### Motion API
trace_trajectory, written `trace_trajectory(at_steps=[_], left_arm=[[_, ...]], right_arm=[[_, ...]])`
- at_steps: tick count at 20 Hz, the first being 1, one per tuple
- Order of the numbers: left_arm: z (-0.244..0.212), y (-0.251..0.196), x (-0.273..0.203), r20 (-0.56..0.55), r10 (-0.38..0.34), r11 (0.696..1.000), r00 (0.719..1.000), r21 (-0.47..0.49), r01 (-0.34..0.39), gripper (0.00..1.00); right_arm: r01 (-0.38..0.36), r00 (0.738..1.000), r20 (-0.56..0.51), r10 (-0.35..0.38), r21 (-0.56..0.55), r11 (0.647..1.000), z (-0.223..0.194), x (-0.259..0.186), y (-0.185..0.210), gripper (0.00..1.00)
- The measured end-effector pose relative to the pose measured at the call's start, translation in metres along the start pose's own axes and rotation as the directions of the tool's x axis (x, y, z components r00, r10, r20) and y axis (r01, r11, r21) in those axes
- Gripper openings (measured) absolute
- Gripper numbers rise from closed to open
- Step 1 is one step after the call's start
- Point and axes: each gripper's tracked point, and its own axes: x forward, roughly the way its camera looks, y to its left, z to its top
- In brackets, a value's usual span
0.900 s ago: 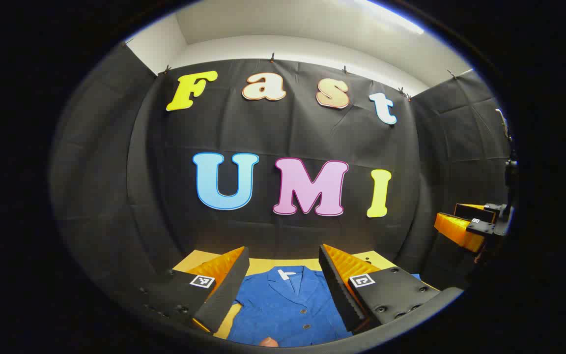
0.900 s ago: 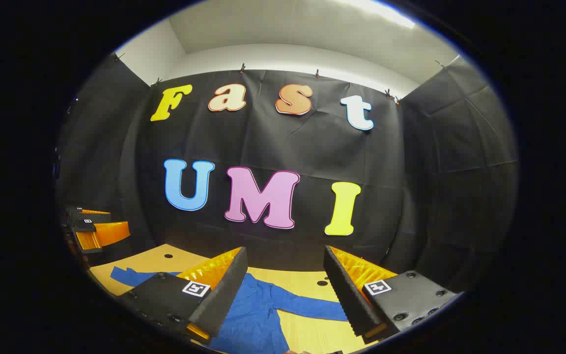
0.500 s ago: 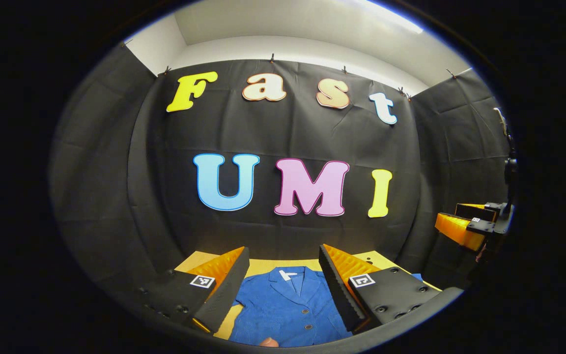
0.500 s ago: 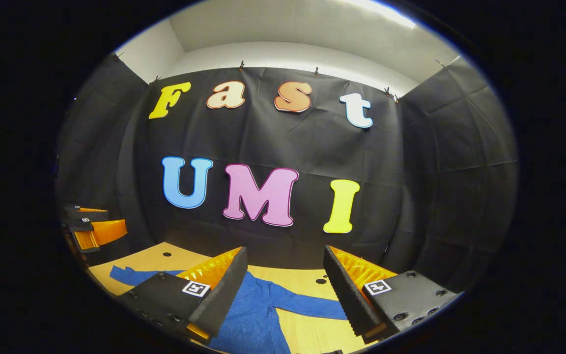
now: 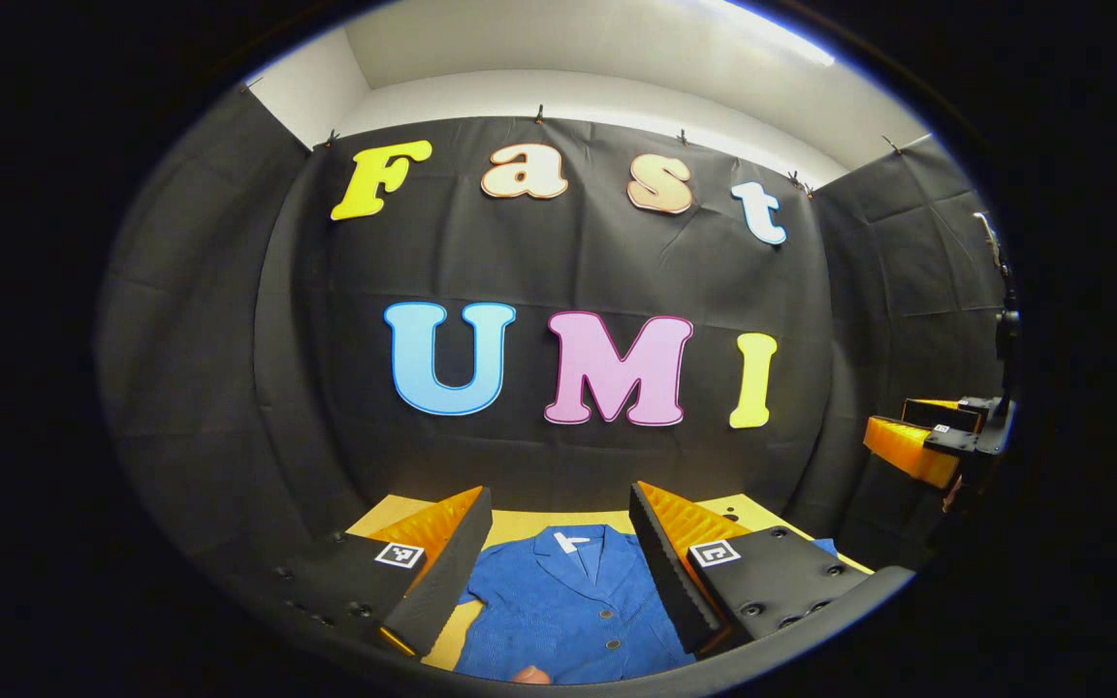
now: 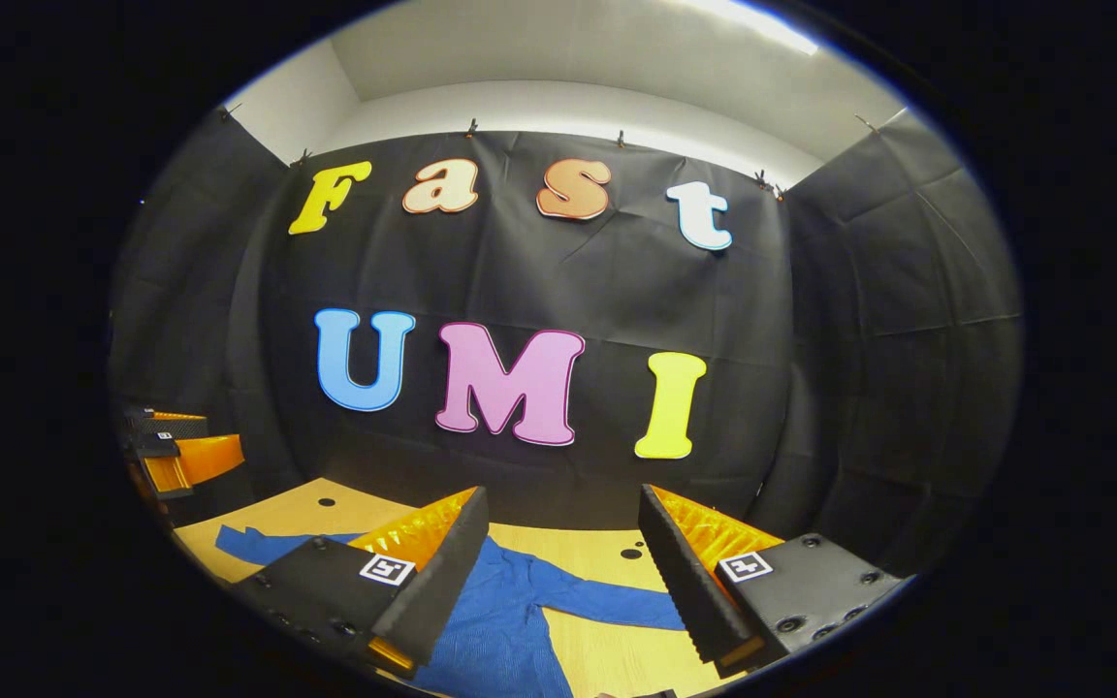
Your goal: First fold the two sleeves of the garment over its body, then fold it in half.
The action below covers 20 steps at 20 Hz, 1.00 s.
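A blue button-front shirt (image 5: 558, 606) lies flat on the wooden table (image 5: 520, 524), collar toward the far wall. In the left gripper view my left gripper (image 5: 558, 562) hangs open above the shirt's chest, nothing between its fingers. The right gripper view shows the shirt (image 6: 491, 630) with one sleeve (image 6: 612, 606) stretched to the right and the other sleeve (image 6: 263, 545) out to the left. My right gripper (image 6: 563, 572) is open above that right sleeve and shoulder. Each gripper appears at the other view's edge: right gripper (image 5: 917, 446), left gripper (image 6: 180, 451).
The wooden table (image 6: 607, 553) has small dark holes (image 6: 630, 555) near the back. Black cloth walls close the booth on three sides, right behind the table. A fingertip (image 5: 527, 675) peeks in at the bottom of the left gripper view.
Both views have drifted very slightly; the right gripper has dropped a little at the edge of the left gripper view. The shirt has not moved and both grippers stay open.
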Motion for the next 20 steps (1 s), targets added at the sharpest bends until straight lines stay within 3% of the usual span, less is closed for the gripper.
trace_trajectory(at_steps=[2,3,14,15,16,20], left_arm=[[0.000,0.001,-0.001,0.001,0.002,1.000,1.000,-0.002,-0.002,0.80],[0.001,0.001,-0.001,0.000,0.005,1.000,1.000,-0.003,-0.005,0.81],[0.001,0.004,-0.005,0.002,0.012,1.000,1.000,-0.008,-0.012,0.80],[0.002,0.004,-0.005,0.003,0.011,1.000,1.000,-0.008,-0.011,0.80],[0.000,0.004,-0.004,0.002,0.011,1.000,1.000,-0.009,-0.011,0.83],[-0.008,0.001,-0.006,-0.020,0.005,1.000,1.000,-0.020,-0.005,0.83]], right_arm=[[0.000,1.000,-0.004,0.000,0.002,1.000,-0.002,0.000,0.001,0.93],[-0.001,1.000,-0.004,0.001,0.001,1.000,-0.002,-0.001,0.001,0.98],[0.021,1.000,-0.014,-0.021,0.007,1.000,-0.005,-0.002,-0.007,0.98],[0.025,1.000,-0.012,-0.025,0.009,1.000,-0.004,-0.002,-0.008,0.93],[0.028,1.000,-0.011,-0.028,0.010,1.000,-0.004,-0.003,-0.009,0.98],[0.027,0.999,-0.021,-0.027,0.012,1.000,-0.007,-0.004,-0.008,0.98]])
